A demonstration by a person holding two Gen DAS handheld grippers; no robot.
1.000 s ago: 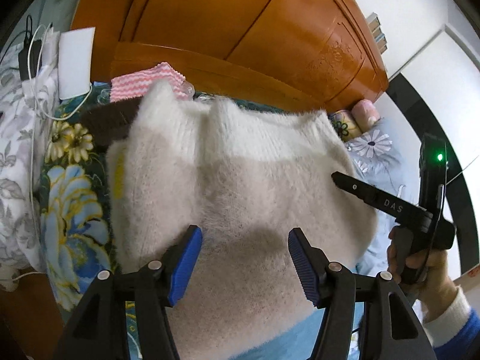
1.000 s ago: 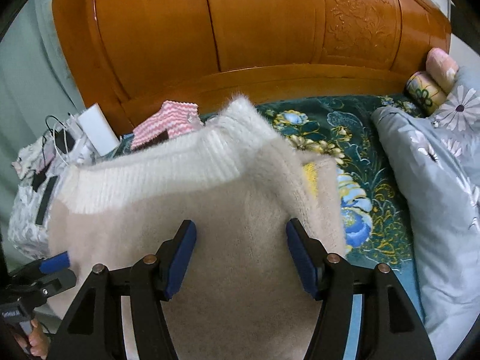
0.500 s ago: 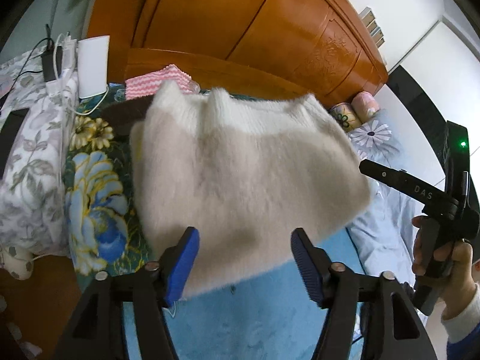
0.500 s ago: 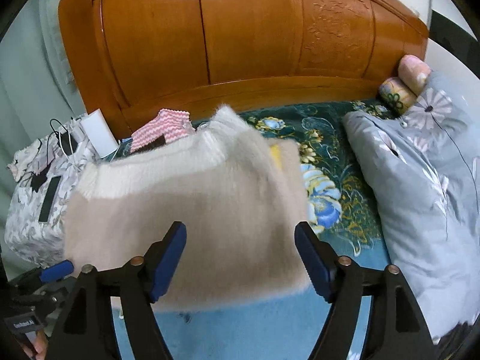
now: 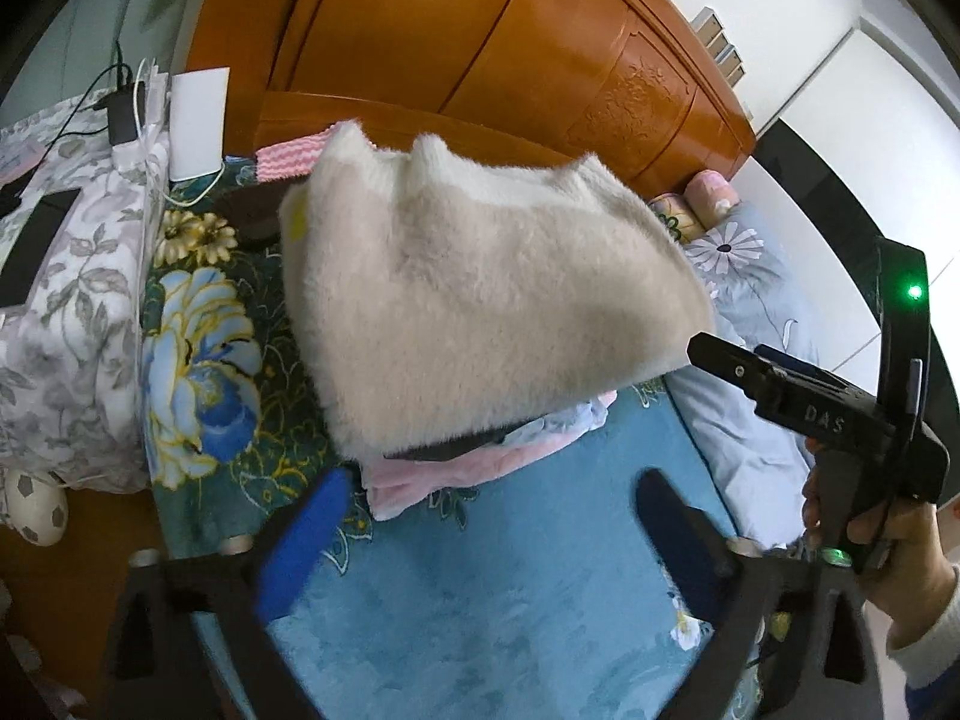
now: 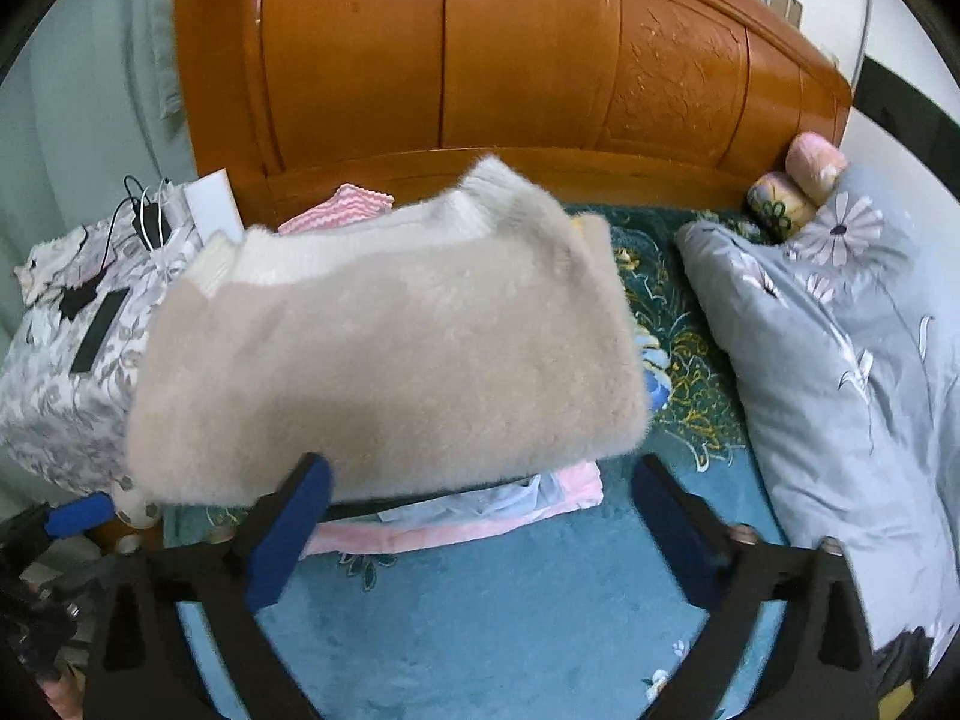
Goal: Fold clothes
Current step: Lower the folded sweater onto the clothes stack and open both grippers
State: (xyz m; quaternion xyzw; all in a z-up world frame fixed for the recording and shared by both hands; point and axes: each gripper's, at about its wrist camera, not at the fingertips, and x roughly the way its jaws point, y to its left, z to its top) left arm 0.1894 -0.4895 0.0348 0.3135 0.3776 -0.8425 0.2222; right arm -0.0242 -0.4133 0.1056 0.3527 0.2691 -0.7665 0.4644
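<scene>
Folded fuzzy beige sweater [image 5: 480, 306] resting atop a stack of folded garments [image 6: 480, 510] on the bed [image 6: 480, 630], both tools, left [image 5: 486, 534] and right [image 6: 480, 516], spread and empty; its overhanging edge could slide off if nudged.

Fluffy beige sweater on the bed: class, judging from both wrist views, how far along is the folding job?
Done: the fluffy beige sweater lies folded on top of a stack of pink and pale blue clothes on the bed. In hand: nothing; the left gripper and right gripper are both open and clear of it. Left: no unfolded garment is visible.
</scene>
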